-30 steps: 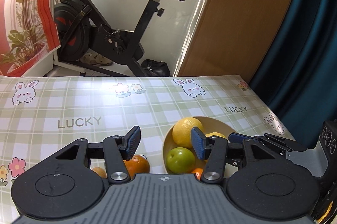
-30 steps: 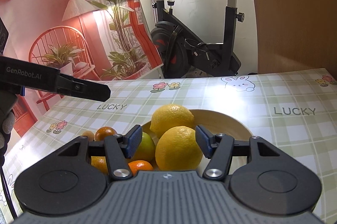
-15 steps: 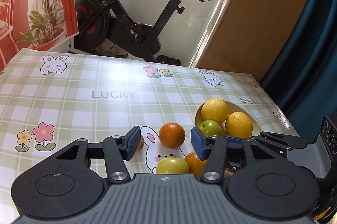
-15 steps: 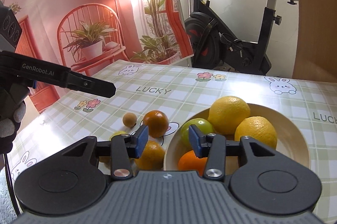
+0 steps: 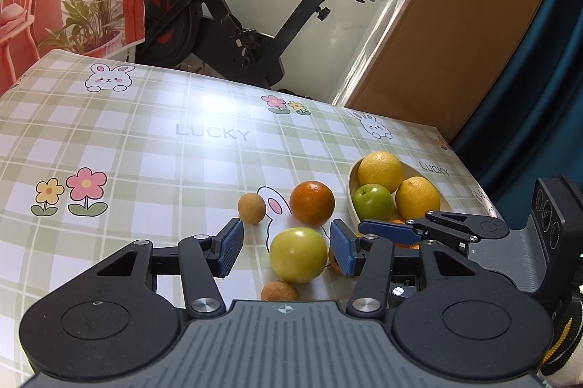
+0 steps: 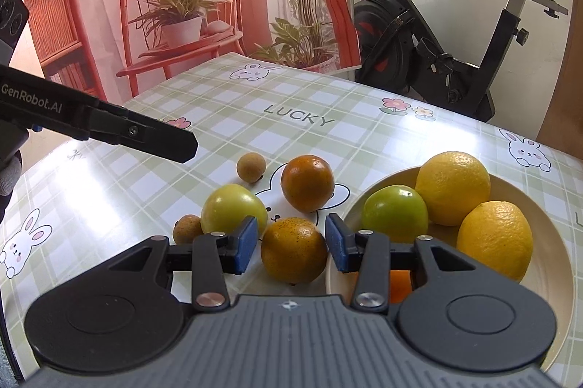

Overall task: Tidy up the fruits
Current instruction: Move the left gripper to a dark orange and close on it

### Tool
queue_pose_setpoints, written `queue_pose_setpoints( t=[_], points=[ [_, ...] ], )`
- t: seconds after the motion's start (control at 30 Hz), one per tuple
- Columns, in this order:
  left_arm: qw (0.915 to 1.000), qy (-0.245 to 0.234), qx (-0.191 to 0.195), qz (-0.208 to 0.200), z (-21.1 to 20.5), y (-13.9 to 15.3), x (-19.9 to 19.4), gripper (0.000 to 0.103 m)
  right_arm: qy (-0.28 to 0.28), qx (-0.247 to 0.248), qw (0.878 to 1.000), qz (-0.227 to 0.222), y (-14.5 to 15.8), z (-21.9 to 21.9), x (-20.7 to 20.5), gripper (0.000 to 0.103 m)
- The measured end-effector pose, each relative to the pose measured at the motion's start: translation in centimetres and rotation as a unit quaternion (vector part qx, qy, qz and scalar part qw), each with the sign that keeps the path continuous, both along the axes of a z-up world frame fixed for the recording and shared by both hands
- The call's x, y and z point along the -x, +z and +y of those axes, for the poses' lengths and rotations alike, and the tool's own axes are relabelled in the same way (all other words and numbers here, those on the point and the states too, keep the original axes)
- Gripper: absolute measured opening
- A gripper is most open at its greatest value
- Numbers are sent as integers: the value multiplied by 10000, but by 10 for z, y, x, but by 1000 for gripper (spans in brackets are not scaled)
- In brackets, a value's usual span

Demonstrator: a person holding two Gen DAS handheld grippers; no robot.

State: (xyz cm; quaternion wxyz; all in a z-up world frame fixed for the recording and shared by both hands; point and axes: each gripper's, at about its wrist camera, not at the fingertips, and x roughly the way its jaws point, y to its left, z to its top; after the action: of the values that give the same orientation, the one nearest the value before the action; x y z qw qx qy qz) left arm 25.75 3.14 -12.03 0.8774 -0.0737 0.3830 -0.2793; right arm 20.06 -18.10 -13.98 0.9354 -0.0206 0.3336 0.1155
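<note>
A cream bowl [image 6: 554, 216] [image 5: 352, 205] holds two lemons [image 6: 453, 193], a green apple [image 6: 395, 214] and a small orange. On the table beside it lie a yellow-green apple [image 5: 298, 255] [image 6: 233, 211], two oranges [image 6: 308, 183] [image 6: 293, 249] and two small brown fruits [image 6: 250, 167]. My left gripper [image 5: 286, 251] is open, its pads on either side of the yellow-green apple. My right gripper [image 6: 289, 244] is open, its pads on either side of the nearer orange.
The table has a green checked cloth [image 5: 145, 147] with rabbits and "LUCKY" print. An exercise bike [image 5: 233, 16] stands behind the far edge. A red plant poster [image 6: 175, 5] hangs at the back left, a wooden door [image 5: 455, 34] at the right.
Both grippers have pulled back and swung left from over the bowl. The loose fruits on the cloth now lie between their open pads.
</note>
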Motion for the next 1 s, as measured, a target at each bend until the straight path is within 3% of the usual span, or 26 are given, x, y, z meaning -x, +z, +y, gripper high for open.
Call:
queue_pose_setpoints(
  t=[0.43,1.0],
  points=[
    [9998,-158,-4,158,-5,-13,5,54,-67,-93,9999,113,-9,4,17,45],
    [9946,-893,-191,499,-53,-32,20,54,-243,-412,9987,177,-22,-2,50,46]
  ],
)
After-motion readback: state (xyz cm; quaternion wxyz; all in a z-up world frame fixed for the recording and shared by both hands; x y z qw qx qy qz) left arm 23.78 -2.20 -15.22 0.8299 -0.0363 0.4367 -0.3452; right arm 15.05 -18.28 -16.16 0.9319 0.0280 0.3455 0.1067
